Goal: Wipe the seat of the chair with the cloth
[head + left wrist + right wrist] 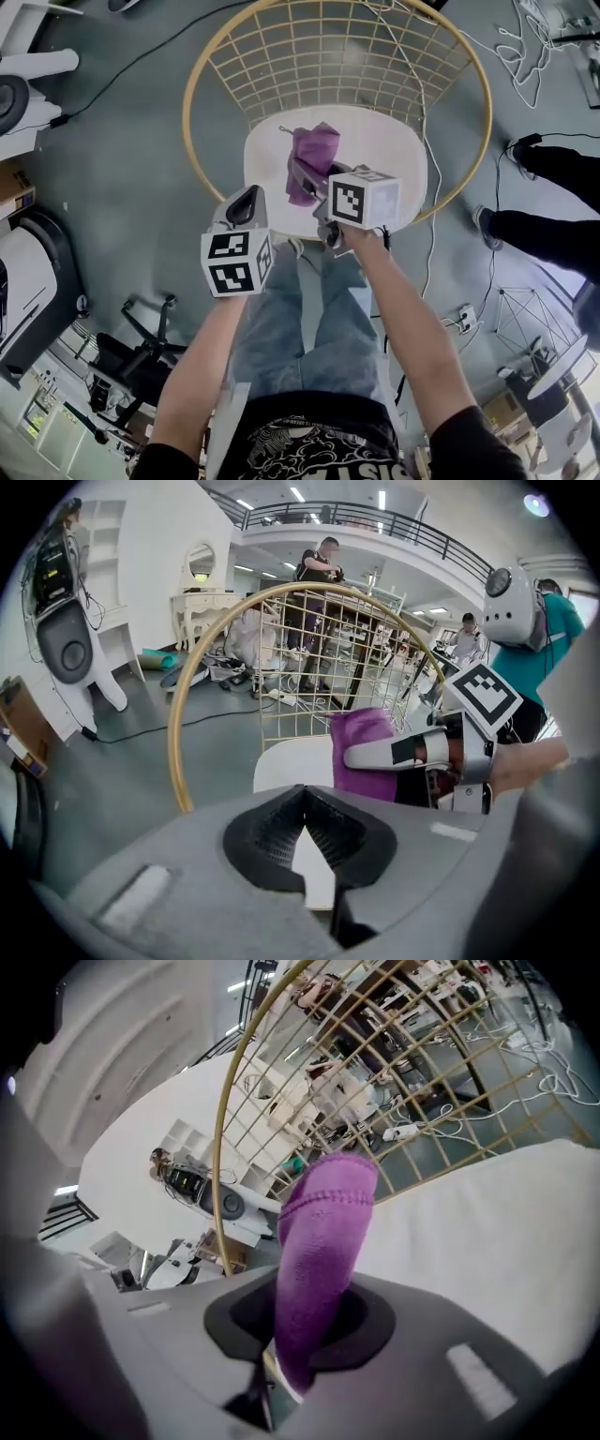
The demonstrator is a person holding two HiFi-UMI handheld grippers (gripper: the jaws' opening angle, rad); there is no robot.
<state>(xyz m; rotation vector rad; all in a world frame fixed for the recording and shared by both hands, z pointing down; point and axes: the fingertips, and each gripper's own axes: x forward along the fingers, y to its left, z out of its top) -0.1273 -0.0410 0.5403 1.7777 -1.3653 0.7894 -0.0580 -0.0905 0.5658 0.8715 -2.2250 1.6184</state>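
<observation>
Holding the cloth: the right gripper (306,187) has its jaws pinched on a bunched purple cloth (314,155), which passes between them and stands out past the tips.
Cloth over the seat: it sits above the middle of the white seat (384,150), a little to the person's left of centre. Whether it touches the seat cannot be told.
Long axis: the bunch runs from the jaws away toward the wire chair back (337,47) behind the seat.
Nearer hand: the right, already over the seat. The wipe looks about to begin, and appears to call for pressing the cloth down flat and sweeping it across.
Right arm: stretched forward, the forearm crossing the seat's front edge.
Left gripper (247,204): jaws pressed together on nothing, held short of the seat's front edge, the arm bent.
</observation>
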